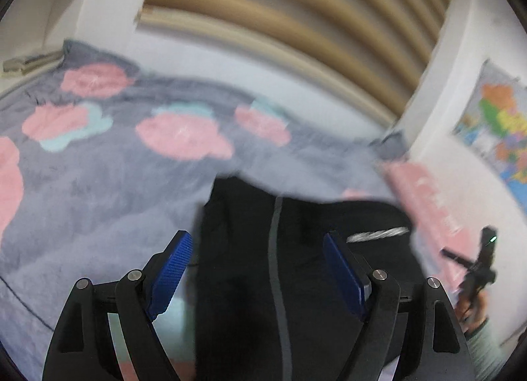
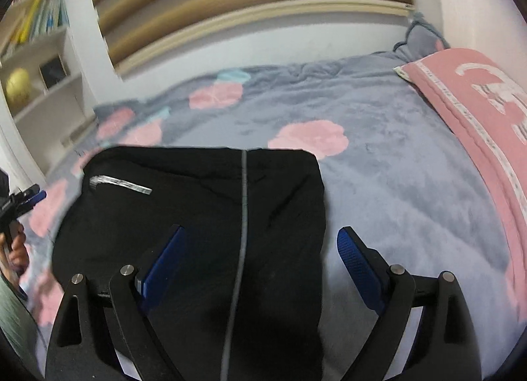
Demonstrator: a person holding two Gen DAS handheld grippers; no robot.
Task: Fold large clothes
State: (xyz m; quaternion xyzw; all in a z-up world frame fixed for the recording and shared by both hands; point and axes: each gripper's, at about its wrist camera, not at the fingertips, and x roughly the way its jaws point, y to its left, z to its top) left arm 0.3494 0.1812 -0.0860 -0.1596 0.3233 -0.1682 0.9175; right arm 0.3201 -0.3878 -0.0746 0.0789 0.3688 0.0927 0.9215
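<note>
Bookshelf [image 2: 36, 51] right view, map poster [image 1: 497, 130] left

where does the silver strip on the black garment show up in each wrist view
Left wrist view: the silver strip lies right of centre, low in the picture, just beyond the right-hand blue pad, on the black garment.
Right wrist view: the same strip lies at the left, near the garment's upper left corner.
Shared landmark: the grey zip line running down the garment.

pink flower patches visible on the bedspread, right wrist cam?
About 6, some blurred. One beside the black garment's far right corner, one farther back, the rest down the bedspread's left edge. The garment may hide more.
</note>
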